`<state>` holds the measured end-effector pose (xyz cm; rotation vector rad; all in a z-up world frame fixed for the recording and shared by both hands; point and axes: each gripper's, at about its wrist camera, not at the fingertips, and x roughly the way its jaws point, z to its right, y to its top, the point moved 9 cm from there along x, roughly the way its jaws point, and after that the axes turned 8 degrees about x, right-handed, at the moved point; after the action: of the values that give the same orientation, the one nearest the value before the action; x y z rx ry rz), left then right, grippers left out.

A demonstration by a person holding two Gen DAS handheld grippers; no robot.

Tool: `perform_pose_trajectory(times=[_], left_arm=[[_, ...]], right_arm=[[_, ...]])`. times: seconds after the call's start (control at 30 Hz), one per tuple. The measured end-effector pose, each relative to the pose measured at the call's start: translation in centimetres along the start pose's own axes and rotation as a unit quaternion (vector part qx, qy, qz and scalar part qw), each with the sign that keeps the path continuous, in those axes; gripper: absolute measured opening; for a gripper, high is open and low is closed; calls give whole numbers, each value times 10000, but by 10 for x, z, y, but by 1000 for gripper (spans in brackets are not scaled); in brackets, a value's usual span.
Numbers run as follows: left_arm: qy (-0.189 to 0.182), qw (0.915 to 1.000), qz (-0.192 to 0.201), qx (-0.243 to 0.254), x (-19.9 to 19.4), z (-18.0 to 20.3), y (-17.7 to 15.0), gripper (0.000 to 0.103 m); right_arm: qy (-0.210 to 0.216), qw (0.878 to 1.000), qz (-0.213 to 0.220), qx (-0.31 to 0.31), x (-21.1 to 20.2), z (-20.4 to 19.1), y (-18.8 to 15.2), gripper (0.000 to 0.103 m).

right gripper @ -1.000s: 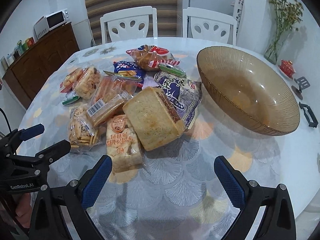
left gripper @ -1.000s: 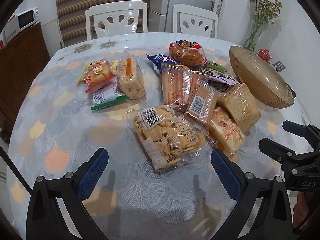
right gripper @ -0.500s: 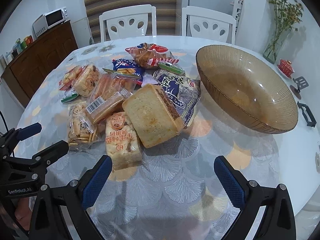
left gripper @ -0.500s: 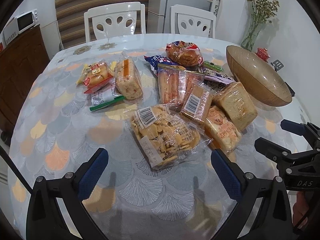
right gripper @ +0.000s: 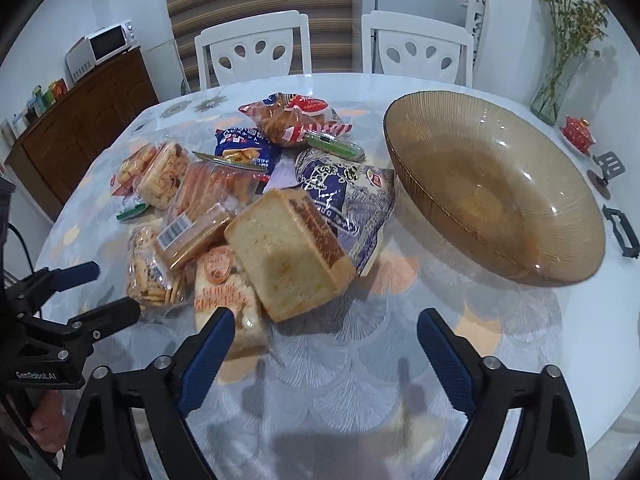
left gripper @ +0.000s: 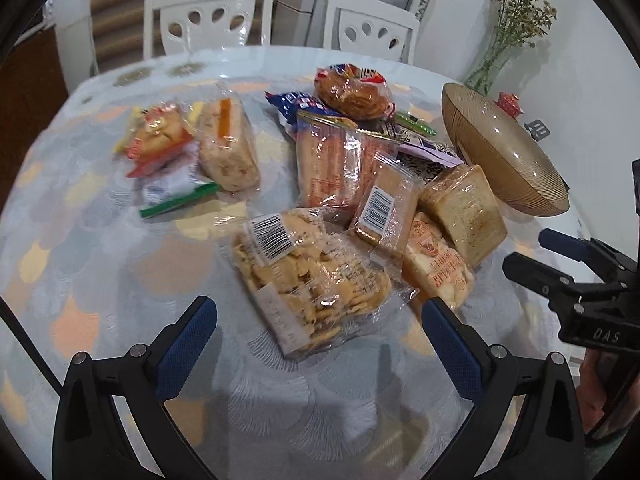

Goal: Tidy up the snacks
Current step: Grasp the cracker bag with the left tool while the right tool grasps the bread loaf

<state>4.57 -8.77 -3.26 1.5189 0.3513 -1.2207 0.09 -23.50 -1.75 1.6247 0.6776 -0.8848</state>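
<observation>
Narrowing since a second ago, my right gripper (right gripper: 326,334) has its blue pads closer together than before, yet its jaws are still apart and closing on nothing; only bare cloth lies between them. My left gripper (left gripper: 320,322) hangs spread wide, as it was, with the near end of the clear bag of small round crackers (left gripper: 308,276) just ahead of its gap, and the pile sits a little closer in that view than it did.

All snacks lie in a loose heap on the round desk with the pale scallop-patterned cloth (right gripper: 360,380). The pale sponge-cake block in clear wrap (right gripper: 288,252) lies flat, its long axis running from near-right to far-left in the right view, browned crust side facing the bowl. Beside it on the left, touching it, the orange-printed clear pack of cake (right gripper: 224,292) points its long axis toward my right gripper, its near end just by the left pad. The cracker bag runs slantwise, barcode end away from me.

To the right of the heap stands the wide ribbed amber glass bowl (right gripper: 496,184), tilted slightly on the desk, with no snack in it. The blue-and-white patterned bag (right gripper: 344,196) lies nearest its rim, just beside it.
</observation>
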Motion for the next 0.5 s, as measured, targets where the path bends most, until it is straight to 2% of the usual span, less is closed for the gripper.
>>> perform_pose_trajectory(times=[0.2, 0.23, 0.33, 0.4, 0.5], left_arm=[[-132, 9998, -120, 22, 21, 7, 4, 101], [-154, 9998, -146, 23, 25, 8, 6, 98], [-82, 9999, -125, 25, 30, 8, 8, 97], [-70, 9999, -119, 9, 31, 7, 9, 95], [-44, 9999, -90, 3, 31, 5, 8, 84]], right_arm=[[26, 9999, -132, -66, 16, -3, 9, 89], [44, 9999, -145, -62, 19, -4, 9, 89], [155, 9997, -203, -30, 28, -8, 11, 88], [192, 9996, -216, -18, 34, -10, 13, 87], [222, 9992, -328, 2, 45, -12, 12, 81]])
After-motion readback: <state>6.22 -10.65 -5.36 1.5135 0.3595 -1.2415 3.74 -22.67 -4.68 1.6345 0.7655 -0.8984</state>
